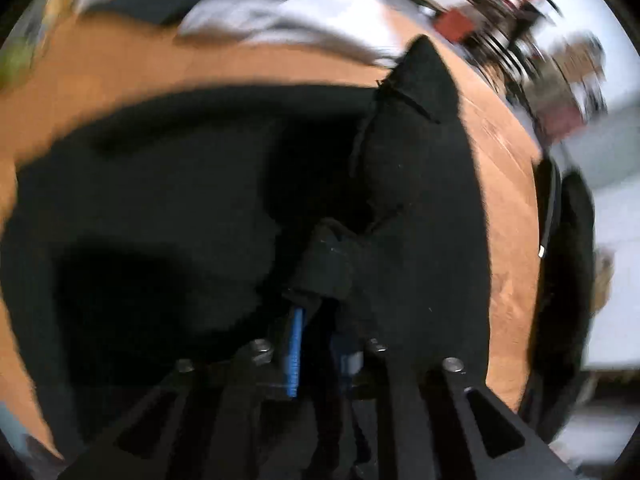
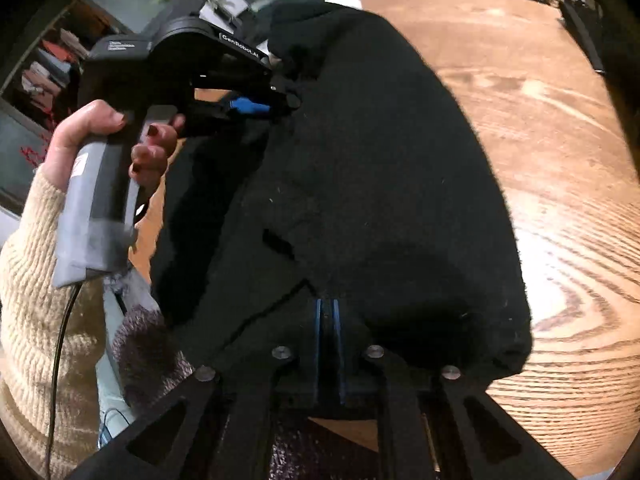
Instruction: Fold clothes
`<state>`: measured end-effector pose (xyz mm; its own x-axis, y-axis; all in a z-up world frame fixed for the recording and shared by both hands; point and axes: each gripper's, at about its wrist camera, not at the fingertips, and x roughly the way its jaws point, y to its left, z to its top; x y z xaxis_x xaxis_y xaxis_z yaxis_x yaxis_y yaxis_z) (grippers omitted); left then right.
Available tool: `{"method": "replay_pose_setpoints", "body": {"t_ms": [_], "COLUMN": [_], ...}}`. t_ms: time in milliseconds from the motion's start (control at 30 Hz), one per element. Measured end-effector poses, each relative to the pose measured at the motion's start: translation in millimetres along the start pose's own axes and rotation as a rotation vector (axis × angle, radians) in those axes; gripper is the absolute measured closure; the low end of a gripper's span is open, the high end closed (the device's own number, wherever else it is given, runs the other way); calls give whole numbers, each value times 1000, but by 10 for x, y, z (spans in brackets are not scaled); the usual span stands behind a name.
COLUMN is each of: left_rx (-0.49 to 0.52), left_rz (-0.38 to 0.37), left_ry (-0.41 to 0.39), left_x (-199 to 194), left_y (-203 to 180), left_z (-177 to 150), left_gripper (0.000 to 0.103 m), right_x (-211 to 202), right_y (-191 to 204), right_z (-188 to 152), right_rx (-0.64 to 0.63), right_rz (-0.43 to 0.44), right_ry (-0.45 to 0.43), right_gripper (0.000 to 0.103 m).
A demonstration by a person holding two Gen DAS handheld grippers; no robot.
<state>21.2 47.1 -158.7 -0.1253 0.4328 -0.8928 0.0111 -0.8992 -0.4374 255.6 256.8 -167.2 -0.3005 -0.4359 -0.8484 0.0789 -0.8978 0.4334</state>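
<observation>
A black garment [image 1: 180, 200] lies spread on the wooden table [image 1: 120, 68], with one part lifted to a peak at the upper right. My left gripper [image 1: 320, 296] is shut on a bunched fold of it, and fabric covers the tips of its blue pads [image 1: 296, 344]. In the right wrist view the black garment [image 2: 380, 180] hangs draped over the table [image 2: 540, 120]. My right gripper [image 2: 328, 308] is shut on its near edge, blue pads close together. The left gripper [image 2: 260, 106], held by a hand [image 2: 92, 132], pinches the garment's far edge.
A pile of white and grey clothes [image 1: 280, 16] lies at the table's far side. A dark chair [image 1: 568, 260] stands by the right edge. A cream knitted sleeve [image 2: 32, 280] and a fuzzy purple-grey cloth [image 2: 144, 340] are at the lower left. Clutter lines the room behind.
</observation>
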Motion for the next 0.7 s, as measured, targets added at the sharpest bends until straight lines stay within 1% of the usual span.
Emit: {"method": "replay_pose_setpoints", "body": {"t_ms": [33, 67, 100, 133, 167, 200, 233, 267, 300, 333, 367, 400, 433, 467, 500, 567, 600, 633, 700], "left_rx": [-59, -97, -110, -118, -110, -84, -55, -25, 4, 48, 91, 133, 185, 235, 282, 339, 353, 367, 381], "left_rz": [-49, -71, -57, -34, -1, 30, 59, 72, 79, 100, 130, 160, 202, 230, 250, 244, 240, 236, 247], "left_ry": [17, 39, 46, 48, 35, 16, -5, -12, -15, -24, -32, -39, -34, -13, 11, 60, 78, 97, 114], "left_x": [-21, -54, -118, -191, -268, -362, -461, -531, -589, -665, -726, -780, -775, -709, -628, -471, -383, -296, -96], "left_y": [112, 184, 216, 239, 235, 199, 154, 93, 26, -86, -118, -113, -228, -392, -557, -835, -959, -1083, -1295], "left_z": [20, 35, 37, 35, 29, 12, -9, -31, -54, -97, -205, -335, -410, -444, -470, -536, -542, -547, -488], "left_gripper": [76, 68, 60, 55, 46, 43, 43, 43, 43, 43, 43, 43, 43, 43, 43, 43, 43, 43, 43], "right_x": [6, -6, -18, -24, -35, -77, -118, -160, -222, -346, -462, -515, -565, -584, -603, -637, -618, -586, -540], "right_y": [-5, -24, -41, -45, -53, -92, -85, -74, -47, -56, -66, -79, -98, -170, -241, -388, -486, -578, -660], "right_z": [-14, -31, -47, -64, -81, -105, -111, -120, -148, -146, -136, -56, 17, 33, 48, 78, 75, 66, 48], "right_rx": [3, 5, 7, 14, 22, 36, 34, 31, 24, 21, 19, 26, 35, 56, 77, 120, 142, 165, 201], "right_rz": [7, 15, 23, 31, 40, 52, 61, 70, 80, 84, 86, 75, 61, 13, -34, -131, -184, -207, -141], "right_ry": [13, 16, 20, 23, 26, 29, 35, 38, 26, 5, -17, -45, -71, -88, -105, -136, -127, -112, -100], "right_gripper": [88, 86, 83, 81, 80, 76, 72, 70, 65, 60, 58, 52, 48, 44, 37, 36, 36, 38, 39]}}
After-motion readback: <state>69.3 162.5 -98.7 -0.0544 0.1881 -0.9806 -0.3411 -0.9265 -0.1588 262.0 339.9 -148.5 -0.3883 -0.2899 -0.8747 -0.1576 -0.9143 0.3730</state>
